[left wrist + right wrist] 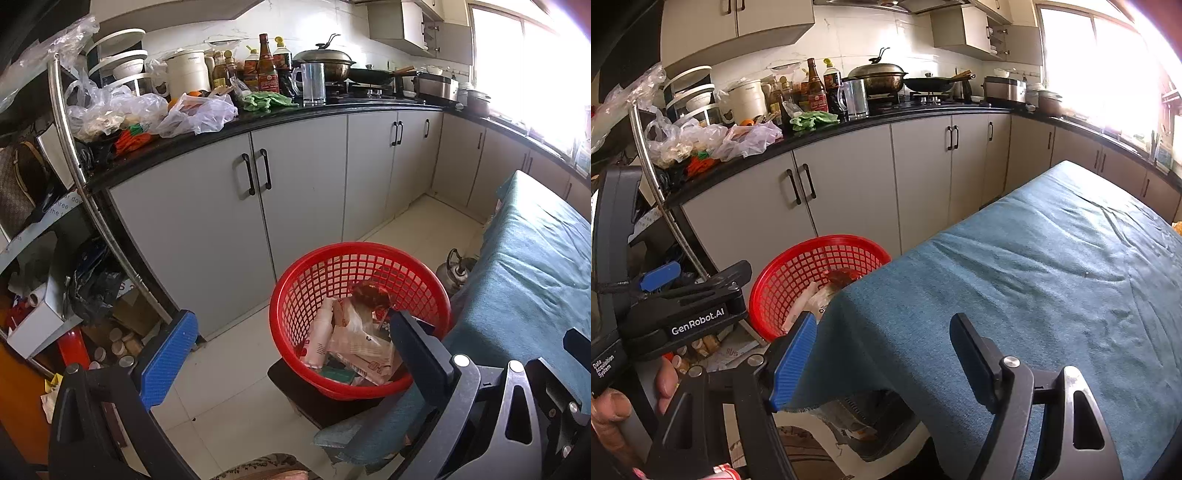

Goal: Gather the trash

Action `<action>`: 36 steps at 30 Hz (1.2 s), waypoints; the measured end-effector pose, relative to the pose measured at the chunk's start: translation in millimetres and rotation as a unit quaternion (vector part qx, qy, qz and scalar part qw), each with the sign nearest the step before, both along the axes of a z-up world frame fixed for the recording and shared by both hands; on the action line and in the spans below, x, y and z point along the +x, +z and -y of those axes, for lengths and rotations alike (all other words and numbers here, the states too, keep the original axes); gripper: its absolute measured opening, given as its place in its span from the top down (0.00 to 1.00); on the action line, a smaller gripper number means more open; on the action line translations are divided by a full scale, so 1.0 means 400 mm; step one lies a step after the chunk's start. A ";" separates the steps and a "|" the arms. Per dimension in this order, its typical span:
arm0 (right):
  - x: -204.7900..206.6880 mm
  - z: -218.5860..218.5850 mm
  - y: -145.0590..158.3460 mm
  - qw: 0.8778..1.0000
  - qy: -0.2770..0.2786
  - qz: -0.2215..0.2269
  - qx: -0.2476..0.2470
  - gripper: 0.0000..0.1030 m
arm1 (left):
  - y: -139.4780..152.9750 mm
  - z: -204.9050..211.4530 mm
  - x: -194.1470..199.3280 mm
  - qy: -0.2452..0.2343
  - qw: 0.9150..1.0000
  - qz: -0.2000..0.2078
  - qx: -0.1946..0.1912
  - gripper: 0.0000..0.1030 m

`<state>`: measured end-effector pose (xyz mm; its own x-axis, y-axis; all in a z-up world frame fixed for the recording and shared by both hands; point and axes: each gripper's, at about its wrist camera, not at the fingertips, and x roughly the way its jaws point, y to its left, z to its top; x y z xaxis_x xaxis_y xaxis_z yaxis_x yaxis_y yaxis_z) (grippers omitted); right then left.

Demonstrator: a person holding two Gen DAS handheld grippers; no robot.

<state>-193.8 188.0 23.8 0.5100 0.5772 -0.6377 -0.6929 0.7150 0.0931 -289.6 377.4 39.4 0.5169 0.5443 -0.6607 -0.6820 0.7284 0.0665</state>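
— Red plastic, that is 1 lattice-walled basket (317,291), round, sitting on a dark low stand (295,387) at lower centre of the left wrist view, on the tiled floor just beside the table's corner.

— What is inside it?

— Trash (354,339): several pale wrappers and packets, 1 of them a long whitish pack (319,332) leaning on the basket's left wall, its long axis running from lower left up to the right. 1 crumpled reddish-brown wrapper (369,293) sits on top of the heap. I cannot give an exact count of the pieces.

— And the grippers?

— 2. The left gripper (291,350) is spread wide with nothing between its fingers; 1 blue pad (168,354) is at lower left, the dark finger at lower right overlaps the basket's rim. The right gripper (882,358) is also spread and holds nothing, above the corner of the teal cloth (1034,277) that covers the table.

— Does the right wrist view show the basket too?

— Yes, at centre left, half hidden behind the cloth's hanging edge. The left gripper's body, lettered GenRobot.AI, is at far left, with fingers of 1 hand (613,413) below it.

— Anything else?

— 1 black countertop (295,114) across the top, crowded with plastic bags (147,114), sauce bottles (267,66), 1 clear jug (313,83) and 1 lidded wok (323,61). Grey cabinet doors (207,229) below it.
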 end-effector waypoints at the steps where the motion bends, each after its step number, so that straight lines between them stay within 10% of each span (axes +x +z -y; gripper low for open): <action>1: -0.001 -0.001 0.000 1.000 0.001 0.000 -0.001 0.23 | 0.000 0.001 0.000 0.000 1.000 -0.001 0.000 0.00; 36: -0.013 -0.008 -0.004 1.000 0.007 -0.002 -0.005 0.23 | -0.012 -0.010 -0.002 0.005 1.000 -0.006 -0.010 0.00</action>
